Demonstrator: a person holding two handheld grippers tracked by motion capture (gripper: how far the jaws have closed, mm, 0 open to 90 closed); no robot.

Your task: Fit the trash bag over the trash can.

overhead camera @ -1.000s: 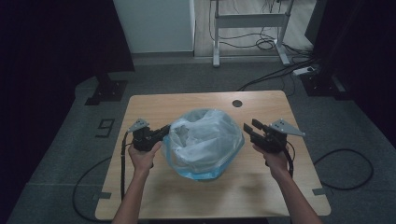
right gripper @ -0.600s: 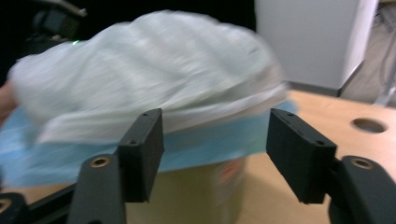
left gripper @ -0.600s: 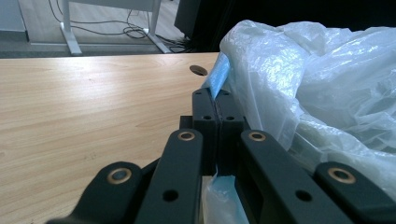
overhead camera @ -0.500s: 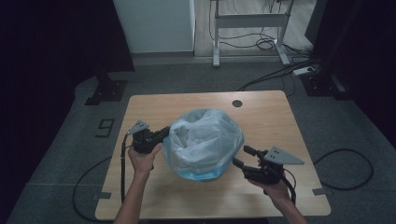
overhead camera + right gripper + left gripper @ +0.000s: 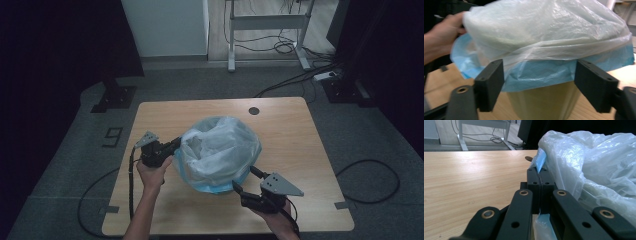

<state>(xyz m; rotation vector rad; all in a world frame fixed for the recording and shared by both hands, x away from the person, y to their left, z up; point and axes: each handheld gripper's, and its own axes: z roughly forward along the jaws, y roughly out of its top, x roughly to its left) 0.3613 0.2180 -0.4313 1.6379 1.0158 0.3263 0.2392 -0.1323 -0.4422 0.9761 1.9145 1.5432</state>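
Observation:
A tan bin (image 5: 544, 105) lined with a clear plastic bag (image 5: 217, 150) that has a blue hem (image 5: 544, 72) stands mid-table. At the bag's left side my left gripper (image 5: 176, 142) is shut on the blue hem (image 5: 540, 160), with its jaws (image 5: 539, 171) pinched together around the film. My right gripper (image 5: 244, 178) is at the bin's near right side, pointing at it. Its jaws have just been opening and stand open (image 5: 540, 77). The hem hangs ahead between the pads (image 5: 491, 77), which do not press on it.
The wooden table (image 5: 280, 125) has a small round grommet (image 5: 254, 110) at its far edge. A hand (image 5: 441, 37) holding the left gripper shows behind the bag. Cables and a metal stand (image 5: 265, 25) are on the floor beyond.
My right gripper has swung from the bag's right side round to its near right, closer to the person, and its jaws have spread wider. The left gripper has stayed put, still pinching the hem.

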